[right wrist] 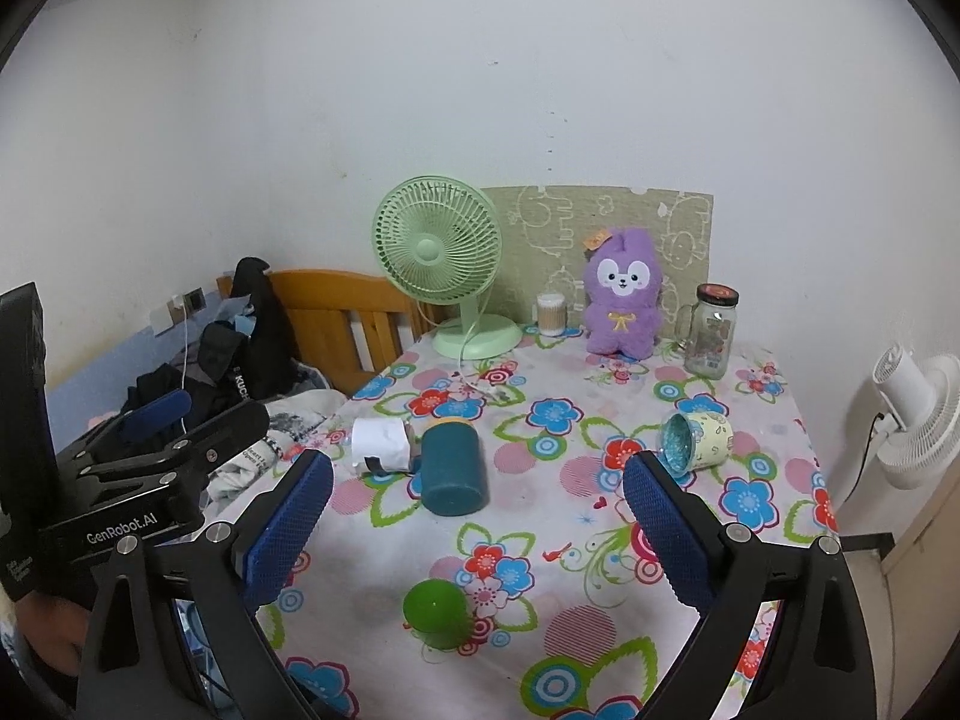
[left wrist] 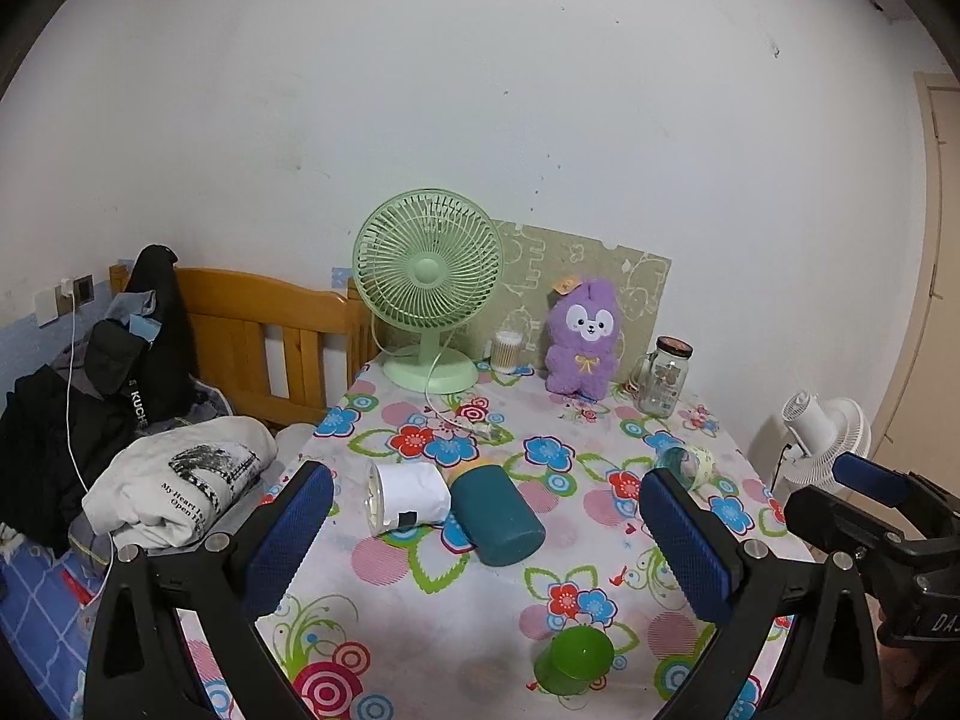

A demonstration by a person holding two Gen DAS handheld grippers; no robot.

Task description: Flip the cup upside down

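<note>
A small green cup [left wrist: 573, 660] stands upside down near the front of the flowered table [left wrist: 420, 600]; it also shows in the right wrist view [right wrist: 435, 612]. A teal cup [left wrist: 497, 515] [right wrist: 451, 469] lies on its side mid-table. Left of it lies a clear cup wrapped in white paper [left wrist: 403, 498] [right wrist: 383, 444]. A pale patterned cup [left wrist: 687, 465] [right wrist: 696, 441] lies on its side at the right. My left gripper [left wrist: 486, 546] is open and empty above the table's front. My right gripper [right wrist: 477, 531] is open and empty, right of the left one.
At the back stand a green desk fan [left wrist: 427, 294], a cotton-swab jar [left wrist: 507, 352], a purple plush toy [left wrist: 582, 339] and a glass jar mug [left wrist: 663, 377]. A bed with clothes [left wrist: 180, 474] lies left. A white fan [left wrist: 825, 438] stands right of the table.
</note>
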